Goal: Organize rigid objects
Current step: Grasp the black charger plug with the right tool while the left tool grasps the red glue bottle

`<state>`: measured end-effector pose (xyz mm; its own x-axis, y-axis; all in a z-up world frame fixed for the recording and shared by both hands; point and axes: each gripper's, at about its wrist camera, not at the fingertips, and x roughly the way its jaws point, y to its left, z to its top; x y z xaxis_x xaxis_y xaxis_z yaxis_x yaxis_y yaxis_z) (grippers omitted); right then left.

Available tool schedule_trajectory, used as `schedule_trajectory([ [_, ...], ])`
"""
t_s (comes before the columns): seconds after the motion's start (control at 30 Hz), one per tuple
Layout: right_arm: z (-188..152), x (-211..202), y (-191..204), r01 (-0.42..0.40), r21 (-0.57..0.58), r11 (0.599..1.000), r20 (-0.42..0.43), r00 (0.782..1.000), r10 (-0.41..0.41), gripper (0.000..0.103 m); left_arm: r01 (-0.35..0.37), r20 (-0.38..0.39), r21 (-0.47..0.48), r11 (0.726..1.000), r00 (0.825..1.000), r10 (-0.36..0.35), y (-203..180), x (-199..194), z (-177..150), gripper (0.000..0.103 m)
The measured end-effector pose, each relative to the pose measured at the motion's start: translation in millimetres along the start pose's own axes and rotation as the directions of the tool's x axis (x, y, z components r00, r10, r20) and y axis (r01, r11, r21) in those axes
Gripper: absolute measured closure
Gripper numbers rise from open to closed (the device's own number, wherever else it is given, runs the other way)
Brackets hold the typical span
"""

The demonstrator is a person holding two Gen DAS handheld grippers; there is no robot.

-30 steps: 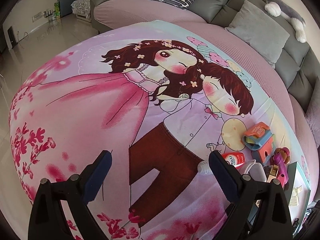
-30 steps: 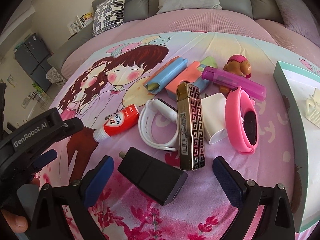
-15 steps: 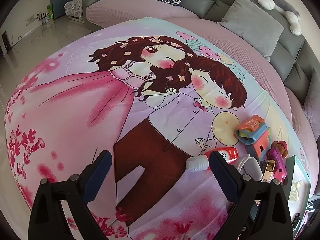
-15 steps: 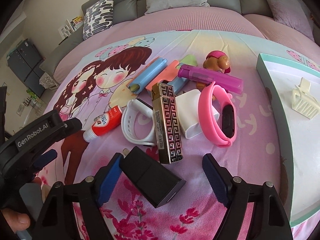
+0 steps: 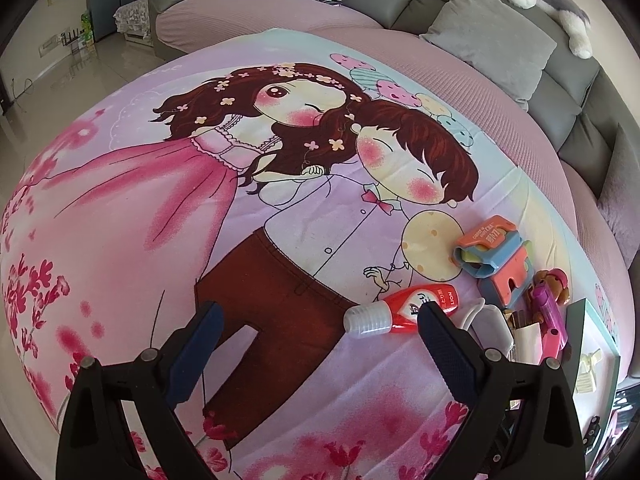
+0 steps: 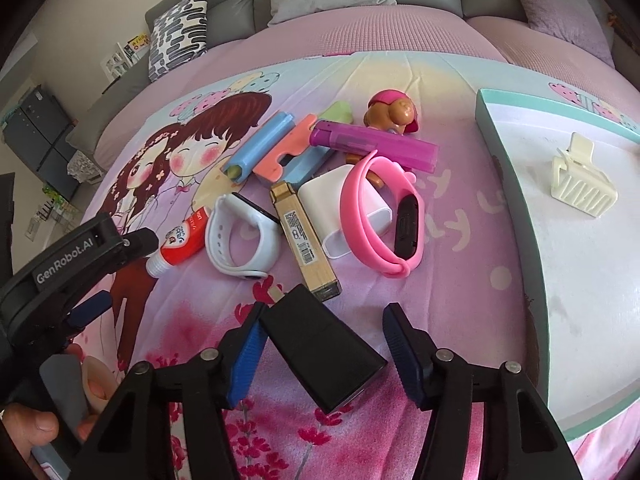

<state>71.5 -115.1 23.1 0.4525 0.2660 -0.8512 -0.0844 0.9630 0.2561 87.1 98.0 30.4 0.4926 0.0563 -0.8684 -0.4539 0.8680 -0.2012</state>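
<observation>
The right hand-held gripper (image 6: pixel 324 344) is open at about half span, with the black charger block (image 6: pixel 320 354) between its fingers. The block lies flat on the printed bedspread (image 6: pixel 460 240). Its long axis runs diagonally, from the prong end at upper left toward the lower right, so it sits skewed to the line between the fingers. The left pad (image 6: pixel 246 360) is touching or nearly touching the block's left edge; the right pad is clearly apart from it. Judgement: closing as it stands would press on opposite corners, not flat faces, and the block could pivot; a small wrist rotation to square the pads to its long sides seems called for first. The block's far end lies just beside the gold patterned bar (image 6: pixel 306 236), so clearance there is tight. The likely destination, the teal-rimmed tray (image 6: pixel 486 120), lies to the right and already holds a cream hair claw (image 6: pixel 582 182). The left hand-held gripper (image 5: pixel 318 334) is open wide and empty, hovering over bare bedspread, with the red tube (image 5: pixel 400 311) at its right fingertip; it is farther from the block than the right one.
</observation>
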Motion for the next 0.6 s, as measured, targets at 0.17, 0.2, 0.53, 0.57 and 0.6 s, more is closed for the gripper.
schedule_trajectory([
  [0.17,0.3,-2.7,-7.5,-0.002,0.019,1.0,0.007,1.0,0.002,0.051,0.002,-0.007,0.004,1.0,1.0,-0.002,-3.0,3.7,-0.6,0.005],
  [0.2,0.5,-3.2,-8.4,-0.002,0.019,1.0,0.008,1.0,0.002,0.052,0.005,-0.009,0.006,1.0,1.0,-0.005,-3.8,4.4,-0.9,0.005],
  [0.53,4.6,-9.5,-18.5,0.026,0.034,0.999,0.03,0.999,-0.027,0.052,0.036,-0.005,0.031,0.999,0.999,-0.036,-20.7,10.8,-2.2,0.005],
  [0.57,4.8,-9.8,-18.8,0.025,0.034,0.999,0.03,0.999,-0.026,0.052,0.038,-0.006,0.027,0.999,0.999,-0.038,-22.4,12.9,-1.8,0.005],
  [0.6,5.0,-10.0,-18.7,0.026,0.033,0.999,0.03,0.999,-0.027,0.052,0.039,-0.008,0.027,0.999,0.999,-0.039,-24.1,14.6,-1.5,0.005],
])
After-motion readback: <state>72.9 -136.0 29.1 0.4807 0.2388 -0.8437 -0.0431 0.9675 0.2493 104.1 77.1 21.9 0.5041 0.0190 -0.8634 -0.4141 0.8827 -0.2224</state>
